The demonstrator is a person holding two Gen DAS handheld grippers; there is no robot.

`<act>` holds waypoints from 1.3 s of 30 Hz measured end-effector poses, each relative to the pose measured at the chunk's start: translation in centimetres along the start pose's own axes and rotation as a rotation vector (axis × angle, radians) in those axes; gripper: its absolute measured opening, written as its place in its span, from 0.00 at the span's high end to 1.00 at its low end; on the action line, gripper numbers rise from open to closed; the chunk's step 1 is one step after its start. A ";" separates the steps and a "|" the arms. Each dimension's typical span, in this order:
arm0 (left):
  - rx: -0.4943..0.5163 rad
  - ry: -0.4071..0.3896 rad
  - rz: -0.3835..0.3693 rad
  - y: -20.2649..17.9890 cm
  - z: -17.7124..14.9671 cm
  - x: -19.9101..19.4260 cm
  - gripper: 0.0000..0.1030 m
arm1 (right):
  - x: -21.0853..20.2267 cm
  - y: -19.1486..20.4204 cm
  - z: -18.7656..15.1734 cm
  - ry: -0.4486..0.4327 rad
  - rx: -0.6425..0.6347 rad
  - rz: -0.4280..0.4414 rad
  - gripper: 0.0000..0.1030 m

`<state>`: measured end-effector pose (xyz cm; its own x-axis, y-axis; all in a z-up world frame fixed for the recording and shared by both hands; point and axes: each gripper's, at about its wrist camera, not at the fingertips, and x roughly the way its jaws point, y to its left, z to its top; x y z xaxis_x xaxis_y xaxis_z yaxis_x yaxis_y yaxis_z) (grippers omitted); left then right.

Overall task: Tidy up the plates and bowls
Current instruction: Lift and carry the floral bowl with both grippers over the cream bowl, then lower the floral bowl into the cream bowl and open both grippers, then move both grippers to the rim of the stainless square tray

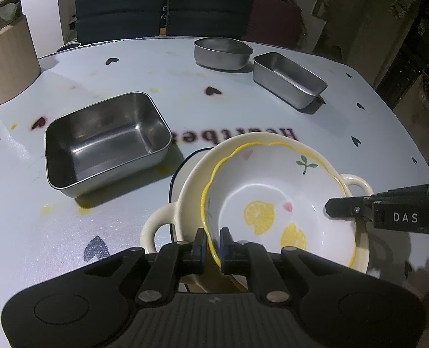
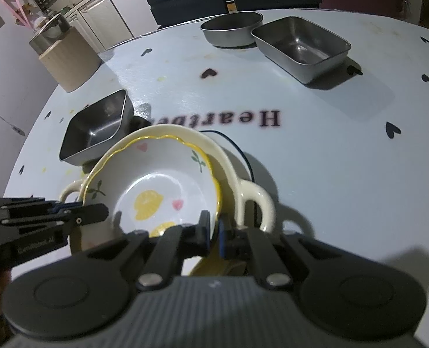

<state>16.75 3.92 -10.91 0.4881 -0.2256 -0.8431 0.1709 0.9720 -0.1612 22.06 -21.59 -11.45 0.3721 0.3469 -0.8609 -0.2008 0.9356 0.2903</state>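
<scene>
Nearest the person, the left gripper [image 1: 213, 245] is pinching the yellow scalloped rim of the lemon bowl [image 1: 275, 203], its jaws closed on the rim's near-left side. The right gripper [image 2: 213, 233] is clamping the same rim on the opposite side, jaws likewise closed on it. Holding both sides is probably keeping the bowl level while it is being settled.

The lemon bowl is sitting tilted inside the cream two-handled dish [image 1: 185, 185], close to the near edge of the desk [image 1: 243, 104]. A dark-rimmed white plate [image 1: 179, 174] is peeking out beneath the dish, so the ceramics appear to be gathering into one nested stack.

Just beyond, towards the left edge, a rectangular steel tray [image 1: 107, 142] is lying apart from the stack. Towards the far edge, a round steel pan [image 1: 221, 53] and a second rectangular tray [image 1: 290, 79] are sitting close together, seemingly not yet sorted. At the far-left corner a beige container [image 1: 7, 66] is standing.
</scene>
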 end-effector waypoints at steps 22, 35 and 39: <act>0.006 0.045 -0.054 0.4 0.0 -0.5 0.81 | -0.1 -0.5 0.8 0.027 0.011 0.026 0.87; -0.008 -0.127 -0.051 1.5 2.1 -6.1 0.26 | -3.6 0.4 3.2 -0.088 -0.032 0.095 0.65; -0.032 -0.203 -0.001 2.8 3.1 -7.3 0.20 | -4.4 1.8 4.5 -0.170 -0.052 0.149 0.49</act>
<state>16.31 8.05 -3.64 0.6512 -0.2320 -0.7226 0.1460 0.9727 -0.1807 24.16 -21.17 -5.26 0.4810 0.4908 -0.7264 -0.3093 0.8703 0.3832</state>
